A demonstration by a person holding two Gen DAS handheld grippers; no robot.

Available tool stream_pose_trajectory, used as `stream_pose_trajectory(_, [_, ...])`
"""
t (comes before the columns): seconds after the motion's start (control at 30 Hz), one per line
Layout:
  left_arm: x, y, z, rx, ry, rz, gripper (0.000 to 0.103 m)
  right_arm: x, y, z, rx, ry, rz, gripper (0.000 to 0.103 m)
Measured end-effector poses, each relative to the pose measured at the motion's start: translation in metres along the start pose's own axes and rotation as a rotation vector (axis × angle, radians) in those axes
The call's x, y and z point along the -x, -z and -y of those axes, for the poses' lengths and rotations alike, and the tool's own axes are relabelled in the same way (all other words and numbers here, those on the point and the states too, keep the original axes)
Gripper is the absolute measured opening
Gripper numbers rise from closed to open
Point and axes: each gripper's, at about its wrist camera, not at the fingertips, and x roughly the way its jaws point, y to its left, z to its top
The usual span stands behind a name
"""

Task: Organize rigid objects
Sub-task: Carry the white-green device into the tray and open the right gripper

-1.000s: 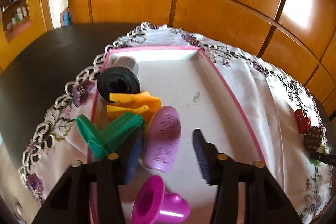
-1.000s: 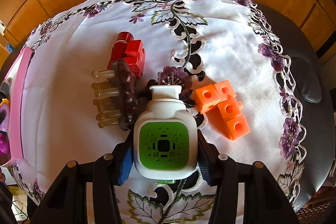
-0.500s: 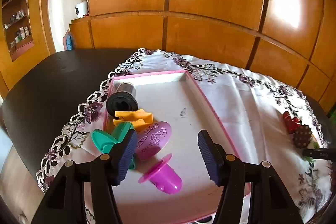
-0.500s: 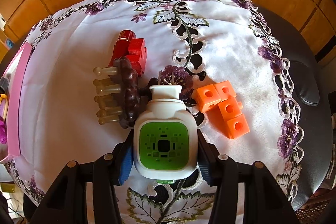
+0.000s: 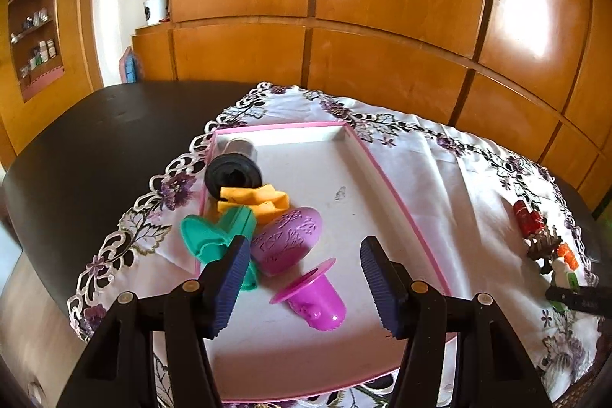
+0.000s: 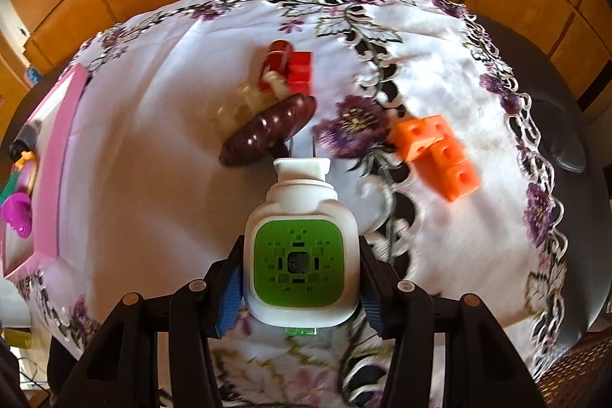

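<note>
My left gripper (image 5: 302, 283) hovers spread above the tray (image 5: 401, 209) (funnel (image 5: 311, 295) at six o'clock); my right gripper (image 6: 300, 283) pinches the plug (image 6: 300, 255).

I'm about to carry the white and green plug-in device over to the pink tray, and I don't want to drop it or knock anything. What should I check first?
1. Right gripper shut on the device: ok, both pads press its sides.
2. Device off the cloth: cannot tell.
3. Prongs clear of the brown brush: not ok, they sit right beside it.
4. Free space in the tray: ok, its right half is bare.
5. Left gripper out of the way: not ok, it is open above the tray, over the magenta cup.
</note>
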Motion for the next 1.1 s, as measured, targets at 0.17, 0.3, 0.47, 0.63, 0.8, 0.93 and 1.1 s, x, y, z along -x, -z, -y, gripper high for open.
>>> stream_pose_trajectory(0.17, [0.001, 0.000, -0.007, 0.020, -0.013, 0.008, 0.061, 0.015, 0.002, -0.017, 0.028, -0.069, 0.055, 0.052])
stream_pose_trajectory(0.3, [0.003, -0.002, -0.012, 0.033, -0.016, 0.014, 0.061, 0.029, -0.002, -0.038, 0.084, -0.097, 0.108, 0.052])
stream_pose_trajectory(0.47, [0.006, -0.003, -0.017, 0.040, -0.026, 0.024, 0.061, 0.038, -0.010, -0.070, 0.131, -0.187, 0.141, 0.052])
stream_pose_trajectory(0.63, [0.010, -0.004, -0.026, 0.056, -0.045, 0.033, 0.061, 0.039, -0.016, -0.112, 0.198, -0.257, 0.155, 0.052])
stream_pose_trajectory(0.8, [0.013, -0.006, -0.035, 0.073, -0.063, 0.040, 0.061, 0.045, -0.025, -0.166, 0.291, -0.336, 0.184, 0.052])
stream_pose_trajectory(0.93, [0.015, -0.006, -0.042, 0.092, -0.074, 0.042, 0.061, 0.042, -0.030, -0.209, 0.376, -0.358, 0.199, 0.052])
stream_pose_trajectory(1.1, [0.013, -0.005, -0.048, 0.106, -0.077, 0.039, 0.061, 0.011, -0.034, -0.248, 0.410, -0.356, 0.151, 0.053])
